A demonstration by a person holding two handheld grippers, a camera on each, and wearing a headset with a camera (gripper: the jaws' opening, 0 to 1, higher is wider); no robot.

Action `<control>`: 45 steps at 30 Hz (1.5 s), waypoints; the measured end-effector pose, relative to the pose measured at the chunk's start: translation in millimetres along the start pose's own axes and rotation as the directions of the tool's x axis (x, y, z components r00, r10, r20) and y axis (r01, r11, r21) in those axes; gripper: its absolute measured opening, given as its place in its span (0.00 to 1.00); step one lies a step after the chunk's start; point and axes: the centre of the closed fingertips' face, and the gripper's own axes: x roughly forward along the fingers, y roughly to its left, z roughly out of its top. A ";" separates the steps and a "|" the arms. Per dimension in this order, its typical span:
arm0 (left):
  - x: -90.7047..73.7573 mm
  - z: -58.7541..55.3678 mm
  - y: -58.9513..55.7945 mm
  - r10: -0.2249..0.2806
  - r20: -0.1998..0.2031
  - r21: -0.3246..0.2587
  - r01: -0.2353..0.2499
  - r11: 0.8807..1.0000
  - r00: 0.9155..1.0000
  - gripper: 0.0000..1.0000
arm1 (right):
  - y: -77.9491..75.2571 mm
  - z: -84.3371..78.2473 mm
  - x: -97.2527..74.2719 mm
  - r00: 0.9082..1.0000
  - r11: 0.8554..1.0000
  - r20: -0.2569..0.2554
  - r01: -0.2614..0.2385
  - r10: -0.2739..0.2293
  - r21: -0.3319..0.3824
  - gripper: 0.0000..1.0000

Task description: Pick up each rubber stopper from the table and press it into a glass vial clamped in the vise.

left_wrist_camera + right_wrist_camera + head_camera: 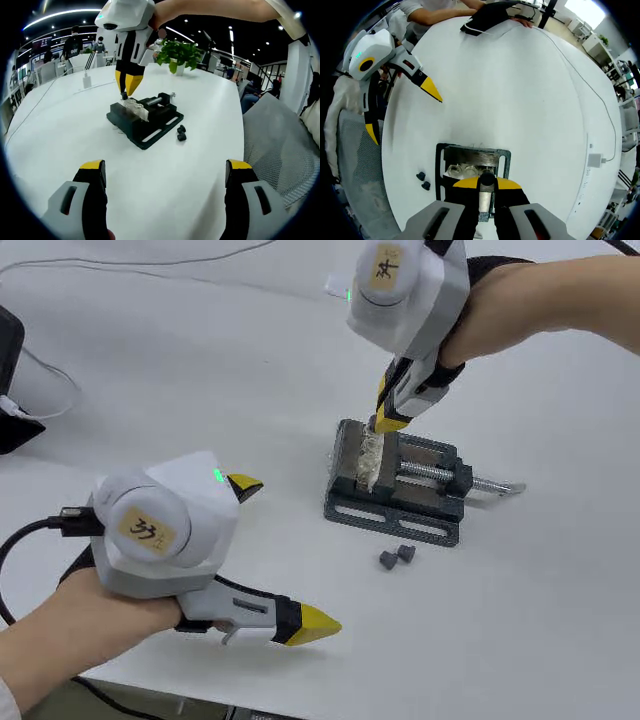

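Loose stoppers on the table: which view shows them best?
Head view: the two loose stoppers lie sharp and unblocked beside the vise. Both gripper views show them as small dark specks.

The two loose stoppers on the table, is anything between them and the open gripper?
No, nothing visible. Just bare table lies between the left gripper and the two stoppers. The vise sits beside them, not in the path.
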 end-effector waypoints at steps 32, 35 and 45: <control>-1.7 -1.1 3.8 0.009 -0.001 -0.007 -0.009 1.000 1.000 0.99 | -2.1 -2.1 -6.6 0.998 0.997 0.052 -0.031 0.035 -0.073 0.17; -2.0 0.5 5.5 0.011 0.002 -0.006 -0.011 1.000 1.000 0.99 | -1.8 -4.0 -12.9 0.997 0.997 0.065 -0.033 0.038 -0.064 0.16; -1.2 3.9 8.1 0.013 0.002 -0.003 -0.013 1.000 1.000 0.99 | 1.9 2.2 -19.2 0.991 0.998 0.119 -0.055 0.058 -0.031 0.07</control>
